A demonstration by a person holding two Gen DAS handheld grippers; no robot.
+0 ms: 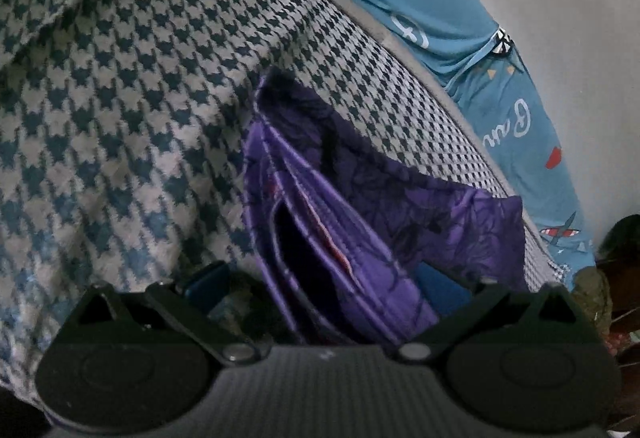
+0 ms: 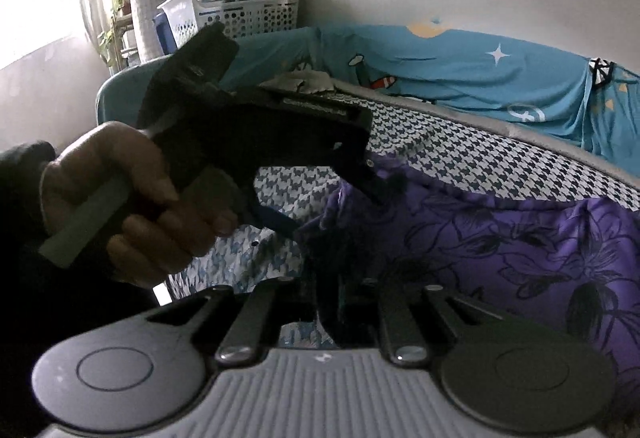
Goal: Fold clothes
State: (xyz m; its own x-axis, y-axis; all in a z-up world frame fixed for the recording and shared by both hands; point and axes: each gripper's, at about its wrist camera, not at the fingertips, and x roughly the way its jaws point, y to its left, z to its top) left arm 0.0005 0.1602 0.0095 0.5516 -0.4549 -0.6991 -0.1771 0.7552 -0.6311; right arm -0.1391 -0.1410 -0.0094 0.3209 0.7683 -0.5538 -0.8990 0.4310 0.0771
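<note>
A purple garment (image 1: 360, 198) with a dark flower print lies bunched on the bed; in the right wrist view the purple garment (image 2: 500, 238) spreads to the right. My left gripper (image 1: 320, 286) is open, and a folded edge of the garment runs between its blue pads (image 1: 204, 282) without being pinched. From the right wrist view, a hand (image 2: 140, 198) holds the left gripper (image 2: 332, 206) at the garment's left edge, jaws apart. My right gripper (image 2: 336, 302) is shut on a dark fold of the garment close to the camera.
A blue-and-white houndstooth bedspread (image 1: 140, 78) covers the bed under the garment. A blue sheet with stars (image 2: 460, 70) hangs along the wall behind. White plastic baskets (image 2: 248, 14) stand at the back left near a bright window. Dark clutter (image 1: 624, 258) sits at the right edge.
</note>
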